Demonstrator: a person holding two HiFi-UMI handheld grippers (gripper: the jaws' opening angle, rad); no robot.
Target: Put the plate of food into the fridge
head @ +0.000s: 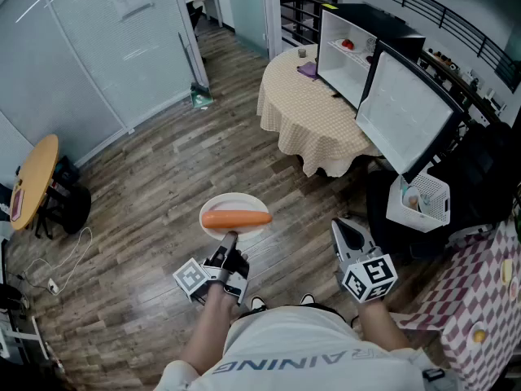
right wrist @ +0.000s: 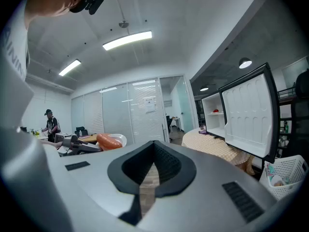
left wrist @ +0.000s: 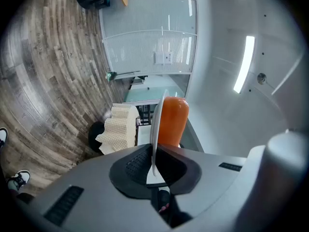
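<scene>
A white plate [head: 236, 205] carrying a long orange piece of food [head: 236, 218] is held level over the wooden floor in the head view. My left gripper [head: 229, 239] is shut on the plate's near rim. In the left gripper view the plate [left wrist: 155, 129] stands edge-on between the pads, with the food [left wrist: 172, 122] on its right side. My right gripper [head: 352, 233] hangs to the right, shut and holding nothing. The white fridge [head: 346, 49] stands on the round table ahead with its door [head: 403, 112] swung open. In the right gripper view the fridge [right wrist: 215, 115] is ahead on the right.
The round table [head: 313, 116] wears a checked cloth. A white basket [head: 423, 198] sits beside a dark seat at right, and a red checked cloth [head: 480, 292] lies at far right. A wooden table [head: 32, 177] stands at left by glass walls. A person [right wrist: 49, 124] stands far off.
</scene>
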